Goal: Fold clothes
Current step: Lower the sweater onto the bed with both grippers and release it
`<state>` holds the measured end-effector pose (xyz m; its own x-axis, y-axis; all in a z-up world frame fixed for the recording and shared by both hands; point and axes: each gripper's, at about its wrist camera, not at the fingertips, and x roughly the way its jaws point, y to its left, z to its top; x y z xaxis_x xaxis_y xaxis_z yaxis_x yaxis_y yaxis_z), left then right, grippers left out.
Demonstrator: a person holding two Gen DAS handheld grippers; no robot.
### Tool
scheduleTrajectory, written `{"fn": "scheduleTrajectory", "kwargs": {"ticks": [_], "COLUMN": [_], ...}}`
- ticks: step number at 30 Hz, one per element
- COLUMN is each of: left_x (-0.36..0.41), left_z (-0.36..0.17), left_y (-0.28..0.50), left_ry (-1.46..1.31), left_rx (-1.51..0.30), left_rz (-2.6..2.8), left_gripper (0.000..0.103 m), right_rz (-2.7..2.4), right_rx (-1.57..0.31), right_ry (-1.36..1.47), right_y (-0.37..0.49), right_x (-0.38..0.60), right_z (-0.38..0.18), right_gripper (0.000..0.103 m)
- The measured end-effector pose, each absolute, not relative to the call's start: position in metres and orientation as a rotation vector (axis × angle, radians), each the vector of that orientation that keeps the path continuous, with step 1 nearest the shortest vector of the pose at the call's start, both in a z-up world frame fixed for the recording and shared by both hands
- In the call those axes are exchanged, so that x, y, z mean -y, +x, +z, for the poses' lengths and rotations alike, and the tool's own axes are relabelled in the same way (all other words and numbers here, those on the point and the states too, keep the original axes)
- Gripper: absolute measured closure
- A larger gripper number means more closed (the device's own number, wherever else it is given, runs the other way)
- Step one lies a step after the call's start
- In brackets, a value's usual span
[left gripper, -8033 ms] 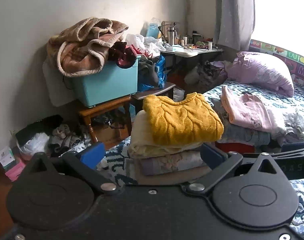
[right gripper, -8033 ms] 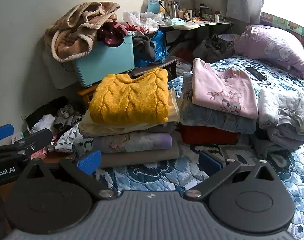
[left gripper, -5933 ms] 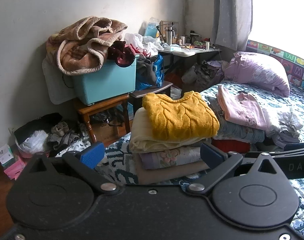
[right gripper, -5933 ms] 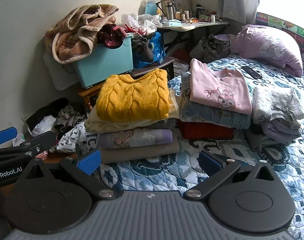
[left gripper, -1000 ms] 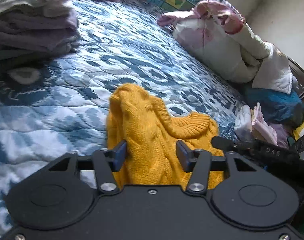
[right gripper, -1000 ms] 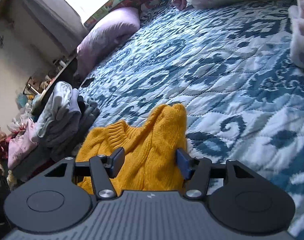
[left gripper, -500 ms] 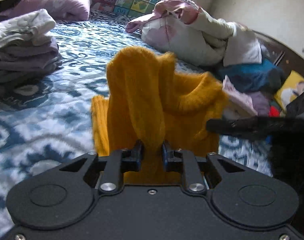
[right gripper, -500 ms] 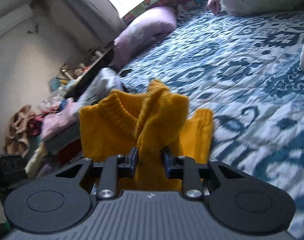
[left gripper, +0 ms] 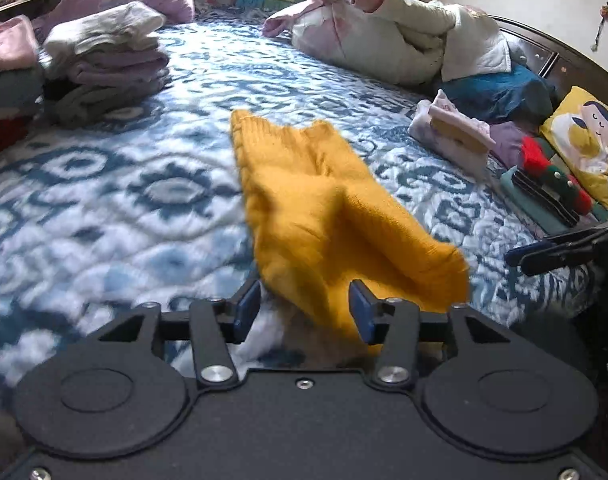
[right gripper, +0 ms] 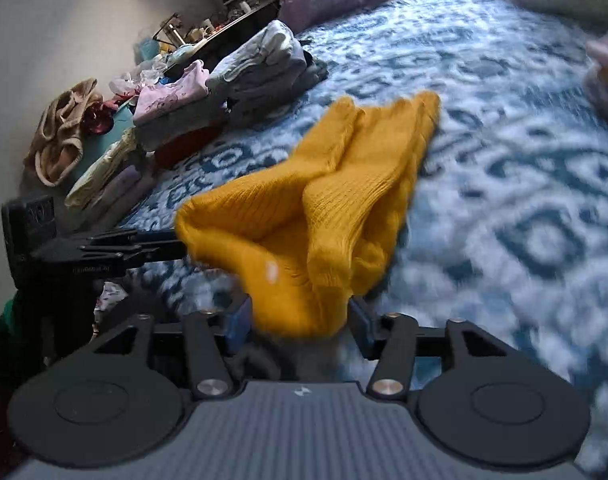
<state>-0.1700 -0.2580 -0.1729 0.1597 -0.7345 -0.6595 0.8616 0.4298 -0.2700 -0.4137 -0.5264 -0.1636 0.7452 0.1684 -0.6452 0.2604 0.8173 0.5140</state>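
Both the left gripper (left gripper: 304,316) and right gripper (right gripper: 299,322) have just sprung apart, dropping the yellow knit sweater (left gripper: 324,208) onto the blue patterned quilt (left gripper: 103,208), ready for spreading out.

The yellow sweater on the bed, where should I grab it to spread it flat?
Probably by the ribbed hem of the yellow sweater, its near edge bunched between the open left gripper and, likewise, the right gripper. Come in from the near side, one gripper per corner.
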Motion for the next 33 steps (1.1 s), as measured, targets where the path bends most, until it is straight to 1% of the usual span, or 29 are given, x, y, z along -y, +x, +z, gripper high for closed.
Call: {"fn": "scheduleTrajectory", "kwargs": {"ticks": [3,6,10,13,15,16,17,19,20,21,22,23,24,26,27,28,29,30,31,32,33], "left_x": [0.249,0.254,0.266,0.278,0.283,0.284,0.283,0.281,0.282,0.283,0.288,0.294,0.299,0.301,0.299,0.296,0.293,0.289,0.285,0.282,0.280], "left_z": [-0.178,-0.186,-0.199,-0.208,-0.210,-0.210,-0.207,-0.201,-0.201,-0.204,-0.212,-0.223,-0.234,-0.247,-0.243,-0.238,-0.233,-0.227,-0.220,-0.214,-0.209], "left_y": [-0.168,-0.167,-0.171,-0.183,-0.192,-0.195,-0.195,-0.190,-0.188,-0.186,-0.186,-0.186,-0.189,-0.200,-0.204,-0.204,-0.202,-0.199,-0.195,-0.191,-0.186], "left_ry": [0.131,0.098,0.064,0.113,0.156,0.170,0.166,0.153,0.145,0.139,0.147,0.170,0.197,0.263,0.278,0.278,0.270,0.251,0.221,0.197,0.174], "left_rx": [-0.862,-0.905,-0.939,-0.942,-0.928,-0.913,-0.886,-0.835,-0.817,-0.811,-0.835,-0.900,-0.942,-0.933,-0.908,-0.904,-0.910,-0.911,-0.902,-0.894,-0.889], "left_rz": [-1.116,-1.080,-1.050,-1.074,-1.077,-1.069,-1.046,-1.011,-0.997,-0.997,-1.012,-1.032,-1.044,-1.047,-1.056,-1.065,-1.079,-1.090,-1.093,-1.092,-1.087], "left_gripper": [0.053,0.053,0.053,0.053,0.053,0.053,0.053,0.053,0.054,0.056,0.076,0.084,0.084,0.084,0.084,0.079,0.063,0.053,0.044,0.044,0.044], "right_rz": [-0.095,-0.155,-0.201,-0.221,-0.230,-0.232,-0.237,-0.243,-0.239,-0.239,-0.251,-0.257,-0.257,-0.254,-0.249,-0.242,-0.231,-0.217,-0.203,-0.189,-0.175], "right_rx": [-0.763,-0.783,-0.720,-0.655,-0.626,-0.612,-0.601,-0.589,-0.589,-0.616,-0.664,-0.704,-0.733,-0.777,-0.777,-0.775,-0.764,-0.739,-0.714,-0.688,-0.663], "right_ry": [0.696,0.720,0.757,0.746,0.725,0.715,0.707,0.682,0.666,0.634,0.582,0.546,0.533,0.507,0.494,0.496,0.526,0.565,0.604,0.642,0.681], "right_y": [-0.433,-0.435,-0.426,-0.411,-0.399,-0.393,-0.387,-0.377,-0.372,-0.367,-0.361,-0.357,-0.357,-0.357,-0.360,-0.363,-0.366,-0.371,-0.376,-0.380,-0.385], "right_x": [0.532,0.538,0.537,0.527,0.519,0.515,0.511,0.504,0.500,0.495,0.489,0.484,0.480,0.474,0.473,0.475,0.480,0.486,0.492,0.498,0.504], "right_z": [-0.169,-0.175,-0.182,-0.184,-0.189,-0.192,-0.195,-0.203,-0.207,-0.212,-0.218,-0.225,-0.232,-0.242,-0.242,-0.240,-0.236,-0.231,-0.227,-0.222,-0.217], "right_gripper": [0.042,0.041,0.041,0.037,0.036,0.038,0.043,0.048,0.056,0.060,0.070,0.078,0.078,0.078,0.078,0.078,0.077,0.076,0.071,0.056,0.051]}}
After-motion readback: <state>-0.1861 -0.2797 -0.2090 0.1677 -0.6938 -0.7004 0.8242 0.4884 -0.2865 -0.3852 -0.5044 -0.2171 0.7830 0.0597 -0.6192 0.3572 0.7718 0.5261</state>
